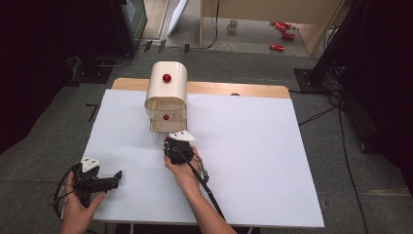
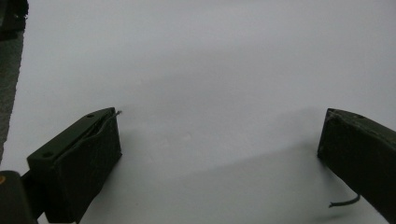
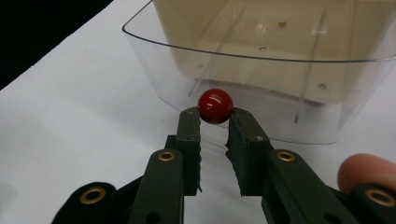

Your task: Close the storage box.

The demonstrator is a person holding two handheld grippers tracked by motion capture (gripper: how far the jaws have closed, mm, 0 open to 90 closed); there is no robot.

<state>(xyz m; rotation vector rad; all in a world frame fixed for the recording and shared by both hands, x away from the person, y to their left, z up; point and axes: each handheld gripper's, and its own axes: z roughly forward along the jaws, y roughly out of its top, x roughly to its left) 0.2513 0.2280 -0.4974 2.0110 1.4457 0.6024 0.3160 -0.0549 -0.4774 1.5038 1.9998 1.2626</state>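
At the drawer (image 3: 261, 70) front, the right hand-held gripper (image 3: 215, 122) is pinching the red knob (image 3: 215, 106) — tips only, likely slipping off; the left hand-held gripper (image 2: 219, 140) is gaping open.

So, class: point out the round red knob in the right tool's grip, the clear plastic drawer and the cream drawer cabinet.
Round red knob (image 3: 215, 106), right gripper view, its glossy front.
Clear plastic drawer (image 3: 261, 56), right gripper view, front rim.
Cream drawer cabinet (image 1: 168, 87), high view, curved top.

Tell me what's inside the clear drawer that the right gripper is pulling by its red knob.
The clear drawer looks empty: through its wall only bare floor, a few small holes and a tiny speck show. Its rear, inside the cream cabinet, is hidden. The right gripper clamps the red knob.
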